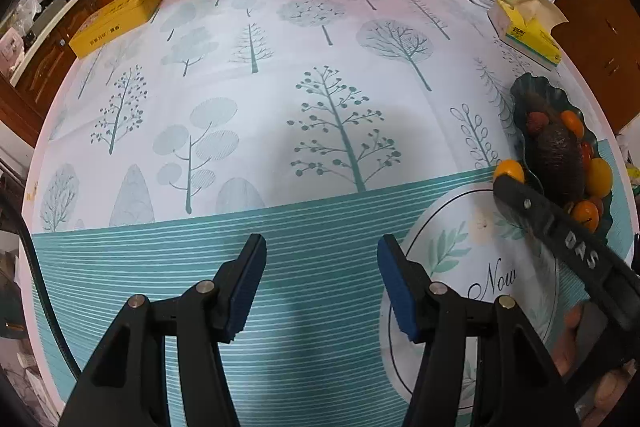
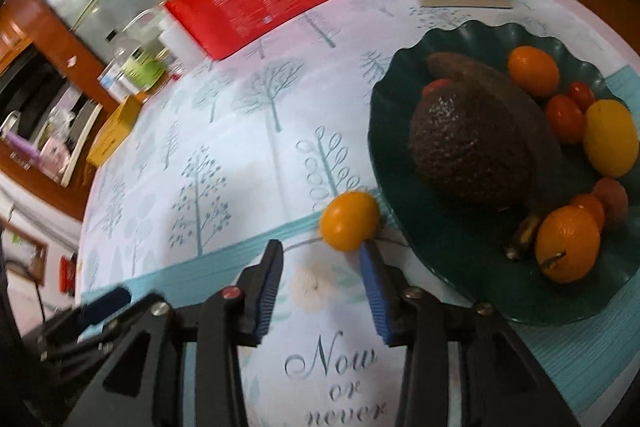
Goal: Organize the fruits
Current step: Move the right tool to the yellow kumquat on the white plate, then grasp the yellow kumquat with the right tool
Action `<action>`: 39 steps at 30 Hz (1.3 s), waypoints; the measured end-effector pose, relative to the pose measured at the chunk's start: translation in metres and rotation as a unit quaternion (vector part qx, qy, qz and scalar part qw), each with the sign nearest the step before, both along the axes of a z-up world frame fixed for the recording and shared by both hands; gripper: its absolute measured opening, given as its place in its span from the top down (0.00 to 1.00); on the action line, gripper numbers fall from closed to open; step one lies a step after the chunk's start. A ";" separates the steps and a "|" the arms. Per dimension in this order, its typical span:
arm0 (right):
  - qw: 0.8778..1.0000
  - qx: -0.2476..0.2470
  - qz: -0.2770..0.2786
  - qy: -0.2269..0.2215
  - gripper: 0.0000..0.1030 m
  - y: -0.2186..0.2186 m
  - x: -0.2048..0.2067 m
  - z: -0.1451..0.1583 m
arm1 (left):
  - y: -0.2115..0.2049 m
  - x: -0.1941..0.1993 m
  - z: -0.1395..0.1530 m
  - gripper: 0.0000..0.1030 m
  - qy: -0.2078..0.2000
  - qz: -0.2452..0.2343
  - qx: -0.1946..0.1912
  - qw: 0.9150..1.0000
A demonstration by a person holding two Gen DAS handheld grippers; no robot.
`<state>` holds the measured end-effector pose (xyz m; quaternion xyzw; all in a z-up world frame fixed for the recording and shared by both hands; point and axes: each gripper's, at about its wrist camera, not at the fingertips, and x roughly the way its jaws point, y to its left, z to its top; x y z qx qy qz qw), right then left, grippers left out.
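At frame centre, my right tool (image 2: 322, 261), jaws wide, nears the last loose small orange-yellow round fruit (image 2: 350, 220) beside the dark green scalloped plate (image 2: 452, 247); next, I judge, closing squarely on it. Left tool (image 1: 322, 281) hangs wide over the desk (image 1: 280, 87).

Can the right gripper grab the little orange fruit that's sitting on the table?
Probably yes. The orange fruit lies loose on the tablecloth beside the green plate, just past the open right gripper. Nothing blocks it, though it sits nearer one of the fingers.

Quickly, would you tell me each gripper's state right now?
Left gripper: open, empty.
Right gripper: open, holding nothing; kumquat at its fingertip.
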<state>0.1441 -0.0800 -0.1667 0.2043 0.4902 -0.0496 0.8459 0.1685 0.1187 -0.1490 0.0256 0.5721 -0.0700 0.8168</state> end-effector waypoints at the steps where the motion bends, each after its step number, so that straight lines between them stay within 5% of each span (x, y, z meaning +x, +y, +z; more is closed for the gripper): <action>1: 1.000 -0.008 -0.011 -0.001 0.59 0.002 0.002 -0.001 | 0.002 0.000 -0.001 0.45 0.001 0.001 -0.002 1.000; 10: 0.996 -0.072 -0.047 0.006 0.59 0.012 0.014 -0.013 | 0.014 0.004 -0.007 0.45 0.012 0.010 -0.019 1.000; 14: 0.994 -0.099 -0.037 -0.001 0.59 0.017 0.016 -0.015 | 0.018 0.005 -0.010 0.45 0.017 0.015 -0.024 0.999; 16: 0.995 -0.101 -0.025 -0.007 0.69 0.018 0.017 -0.015 | 0.019 0.006 -0.011 0.45 0.020 0.016 -0.026 0.999; 25: 0.994 -0.112 0.007 -0.018 0.69 0.022 0.007 -0.009 | 0.012 0.004 -0.011 0.45 0.023 0.012 -0.024 0.999; 29: 0.993 -0.112 0.021 -0.023 0.69 0.021 -0.002 -0.003 | 0.005 -0.002 -0.011 0.30 0.026 0.012 -0.018 0.999; 39: 0.991 -0.109 0.062 -0.042 0.69 0.011 -0.037 0.017 | -0.027 -0.013 -0.006 0.17 0.038 0.000 0.001 0.999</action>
